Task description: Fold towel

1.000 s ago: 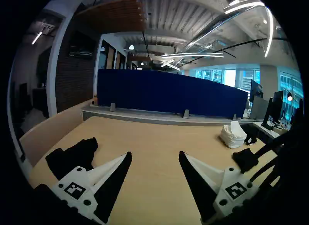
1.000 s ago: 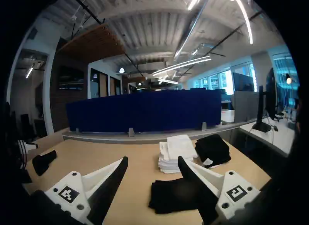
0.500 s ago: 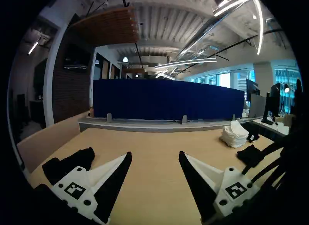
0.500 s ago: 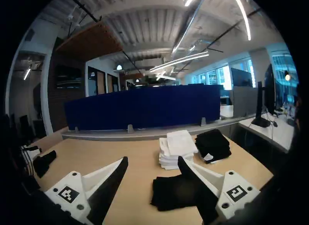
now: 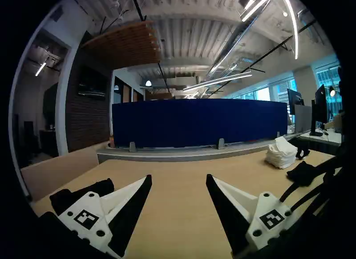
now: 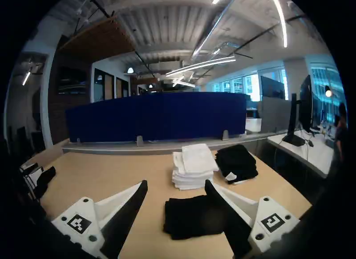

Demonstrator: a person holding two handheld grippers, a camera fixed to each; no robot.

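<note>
- Pale tan wooden surface (image 6: 111,179): plain and even in tone.
- Left tongs (image 5: 178,176): white shells with black inner faces. Each finger carries a square black-and-white block-pattern marker.
- Right tongs (image 6: 175,182): the same white and black, with the same block-pattern markers.
- Flat folded black towel (image 6: 191,216): solid black.
- Stack of folded white towels (image 6: 192,166): plain white.
- Pile of folded black towels (image 6: 236,163): solid black, with one small white tag.
- Crumpled black cloth (image 5: 78,196): solid black.
- Long blue fabric divider panel (image 6: 155,116): deep, uniform blue, on grey feet.
- Slatted ceiling panel (image 5: 129,43): reddish brown, with fine parallel lines.
</note>
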